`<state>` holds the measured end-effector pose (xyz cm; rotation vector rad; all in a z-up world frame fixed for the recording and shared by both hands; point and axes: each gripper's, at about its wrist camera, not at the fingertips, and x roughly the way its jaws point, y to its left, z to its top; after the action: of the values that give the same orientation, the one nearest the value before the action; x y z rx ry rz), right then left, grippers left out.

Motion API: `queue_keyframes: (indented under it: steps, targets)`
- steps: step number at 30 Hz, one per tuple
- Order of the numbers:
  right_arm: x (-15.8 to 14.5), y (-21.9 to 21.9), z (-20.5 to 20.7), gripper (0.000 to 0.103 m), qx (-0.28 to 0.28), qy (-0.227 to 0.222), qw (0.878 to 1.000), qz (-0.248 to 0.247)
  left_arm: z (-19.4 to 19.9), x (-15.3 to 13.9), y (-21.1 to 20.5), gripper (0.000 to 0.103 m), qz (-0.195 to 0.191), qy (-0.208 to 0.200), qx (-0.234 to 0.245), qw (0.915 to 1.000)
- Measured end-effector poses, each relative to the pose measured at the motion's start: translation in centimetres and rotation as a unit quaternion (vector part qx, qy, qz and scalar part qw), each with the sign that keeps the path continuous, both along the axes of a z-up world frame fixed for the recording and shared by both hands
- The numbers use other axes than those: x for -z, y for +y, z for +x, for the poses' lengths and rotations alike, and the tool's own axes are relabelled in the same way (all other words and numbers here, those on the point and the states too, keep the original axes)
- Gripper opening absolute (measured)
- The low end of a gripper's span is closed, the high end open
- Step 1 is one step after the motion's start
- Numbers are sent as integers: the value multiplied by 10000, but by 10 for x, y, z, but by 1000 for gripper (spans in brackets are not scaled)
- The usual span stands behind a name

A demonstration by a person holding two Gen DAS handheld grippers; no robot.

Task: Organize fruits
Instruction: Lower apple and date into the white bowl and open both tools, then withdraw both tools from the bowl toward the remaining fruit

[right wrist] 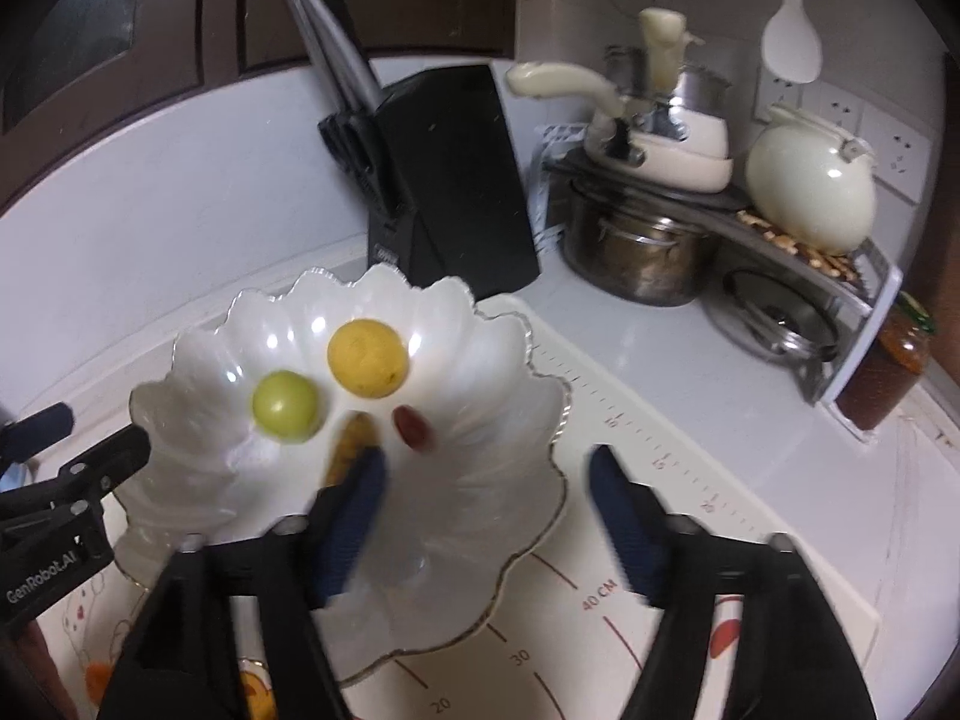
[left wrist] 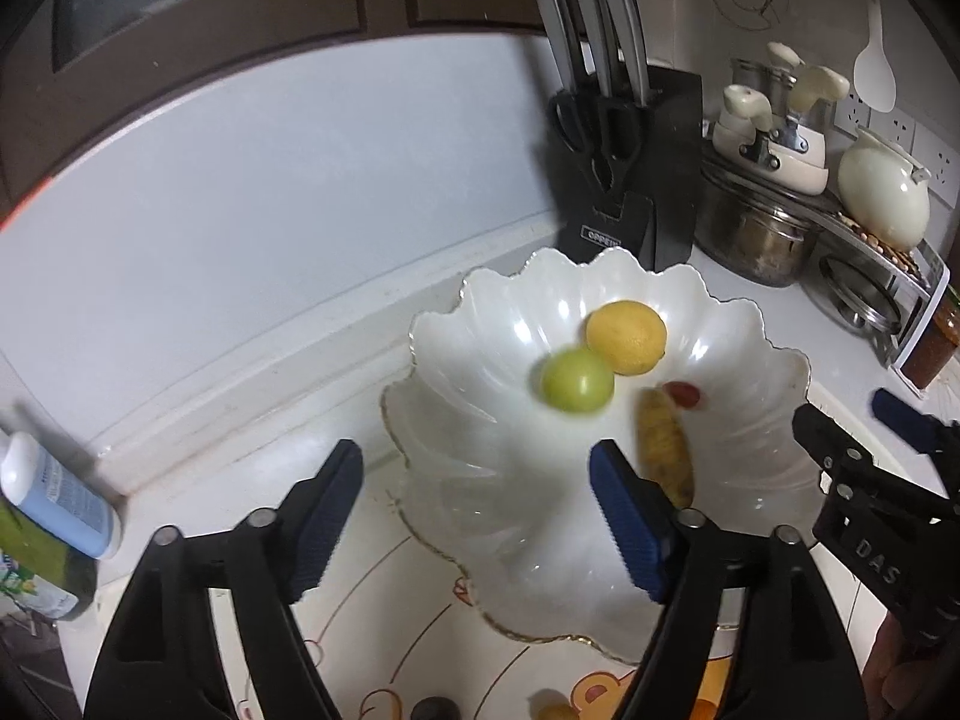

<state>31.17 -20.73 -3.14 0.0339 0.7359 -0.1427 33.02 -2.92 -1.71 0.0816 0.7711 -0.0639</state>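
White and scalloped, with a thin gold edge, the bowl (left wrist: 456, 324) stands on a patterned mat (right wrist: 606, 594) spread over the pale table (right wrist: 648, 336). Four fruits lie in its hollow. The yellow lemon (left wrist: 626, 337) sits toward the far side, touching the green round fruit (left wrist: 577, 382) just beside it. Nearer the cameras lies a long yellow speckled fruit (left wrist: 663, 438), blurred, and close to its far end a small red fruit (left wrist: 682, 393), apart from the lemon.

The left gripper (left wrist: 477, 516) hangs over the near rim of the bowl with its blue pads spread wide and nothing between them; its right pad overlaps the long yellow fruit in the left wrist view, and whether they touch I cannot tell. The right gripper (right wrist: 486, 522) is likewise spread and empty, its left finger over the bowl near the long fruit, its right finger over the mat outside the rim. Each gripper shows at the edge of the other's view, on opposite sides of the bowl.

Behind the bowl stands a black knife block (left wrist: 636, 174) against the white backsplash. To its right a metal rack (right wrist: 798, 240) carries cream-coloured pots and a cream kettle (right wrist: 810, 186), with a steel pot (right wrist: 636, 246) beneath. A jar (right wrist: 888, 372) stands beside the end of the rack. At the far left edge of the left wrist view a white bottle (left wrist: 54, 492) leans, blurred.
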Motion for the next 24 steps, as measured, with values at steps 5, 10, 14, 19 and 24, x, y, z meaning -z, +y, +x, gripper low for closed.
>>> queue_keyframes:
  steps: [5, 10, 14, 19, 24]
  targets:
    - [-16, 3, -18, 85, 52, -209, 9997, -62, -17, -10, 3, 86, -3, -104, -28, 9999]
    - [-34, 5, -45, 85, 85, -380, 9992, -32, -42, -23, 4, 86, -8, -195, 5, 9998]
    - [-46, 8, -70, 85, 116, -474, 9988, -67, -64, -34, 6, 87, 19, -301, 18, 9995]
    - [-56, 10, -97, 85, 129, -525, 9985, -72, -93, -44, 11, 87, 64, -393, -6, 9992]
    - [-56, 15, -116, 85, 81, -541, 9985, -31, -113, -44, 16, 87, 34, -418, -46, 9991]
